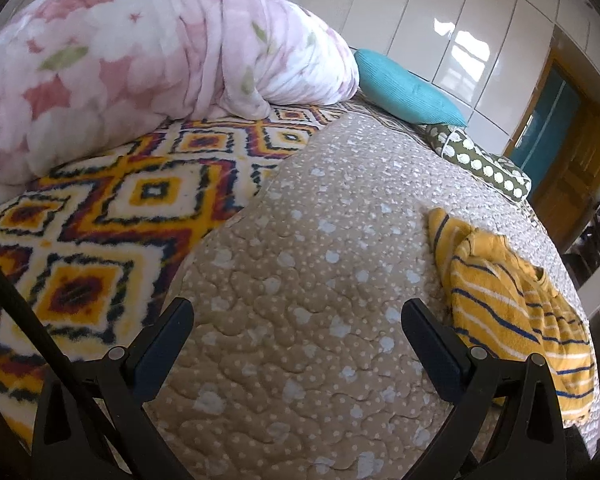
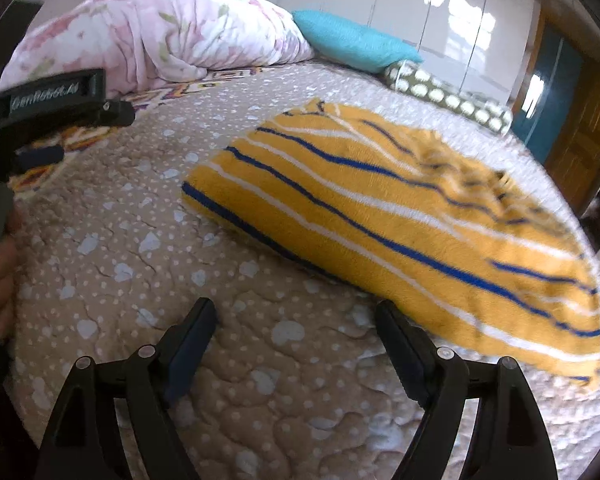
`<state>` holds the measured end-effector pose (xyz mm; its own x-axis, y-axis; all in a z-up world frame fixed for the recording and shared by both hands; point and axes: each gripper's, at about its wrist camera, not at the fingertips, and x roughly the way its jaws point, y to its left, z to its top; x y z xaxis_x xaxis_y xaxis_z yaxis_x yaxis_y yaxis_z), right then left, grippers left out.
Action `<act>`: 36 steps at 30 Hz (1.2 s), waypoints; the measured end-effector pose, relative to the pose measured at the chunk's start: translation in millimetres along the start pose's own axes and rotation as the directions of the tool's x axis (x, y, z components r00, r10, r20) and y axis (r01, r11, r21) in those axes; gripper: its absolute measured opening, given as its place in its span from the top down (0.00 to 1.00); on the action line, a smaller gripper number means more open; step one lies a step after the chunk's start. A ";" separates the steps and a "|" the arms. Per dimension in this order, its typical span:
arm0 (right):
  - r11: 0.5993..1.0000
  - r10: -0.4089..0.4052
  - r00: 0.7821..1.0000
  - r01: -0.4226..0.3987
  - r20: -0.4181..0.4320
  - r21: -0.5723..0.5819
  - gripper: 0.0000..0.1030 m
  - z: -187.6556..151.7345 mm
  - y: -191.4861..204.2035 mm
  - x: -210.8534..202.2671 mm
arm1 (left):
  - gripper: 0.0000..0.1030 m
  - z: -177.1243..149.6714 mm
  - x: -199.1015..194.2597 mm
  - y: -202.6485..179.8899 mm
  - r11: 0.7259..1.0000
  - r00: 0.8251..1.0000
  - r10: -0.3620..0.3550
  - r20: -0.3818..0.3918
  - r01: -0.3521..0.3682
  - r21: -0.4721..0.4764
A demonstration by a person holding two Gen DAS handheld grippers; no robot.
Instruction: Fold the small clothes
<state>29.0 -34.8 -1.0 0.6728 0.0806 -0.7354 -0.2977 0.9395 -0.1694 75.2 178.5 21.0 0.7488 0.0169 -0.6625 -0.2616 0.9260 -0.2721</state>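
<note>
While empty, both jaws wide.

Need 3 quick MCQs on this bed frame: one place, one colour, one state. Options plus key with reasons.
1. Where does the striped garment lie?
A. on the beige quilt
B. on the pink floral duvet
C. on the floor

2. What colour is the cushion beside the floral duvet?
A. red
B. teal
C. black

3. How does the right gripper stand?
A. shut on the garment
B. open, holding nothing
C. shut on the quilt

Key: 1 A, the yellow cloth rests directly on the dotted quilt. 2 B, it shows plain teal in both wrist views. 3 B, the jaws stand wide apart over bare quilt, with the garment beyond them.
</note>
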 end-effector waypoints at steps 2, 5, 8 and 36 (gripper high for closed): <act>0.996 -0.057 0.998 0.059 0.027 -0.073 0.18 3.4 10.7 -6.3 | 0.00 0.4 -0.2 0.4 1.000 1.000 -0.002 0.000 0.002 0.000; 0.976 -0.128 0.990 0.137 0.064 -0.168 0.20 8.0 23.6 -8.9 | 0.00 0.8 -1.3 0.5 1.000 1.000 -0.001 0.002 0.001 0.001; 0.939 -0.205 0.974 0.225 0.099 -0.259 0.23 16.9 34.7 -3.6 | 0.00 1.6 -1.9 1.2 1.000 1.000 0.001 0.003 -0.001 0.003; 0.840 -0.350 0.934 0.345 0.067 -0.418 0.55 92.4 69.2 85.1 | 0.00 14.9 -3.0 48.7 0.984 0.999 0.043 0.007 -0.041 -0.175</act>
<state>128.2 67.8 -14.7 0.7782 -0.2312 -0.5839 -0.3015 0.6781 -0.6703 69.3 229.1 20.1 0.7412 0.0590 -0.6686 -0.3945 0.8442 -0.3628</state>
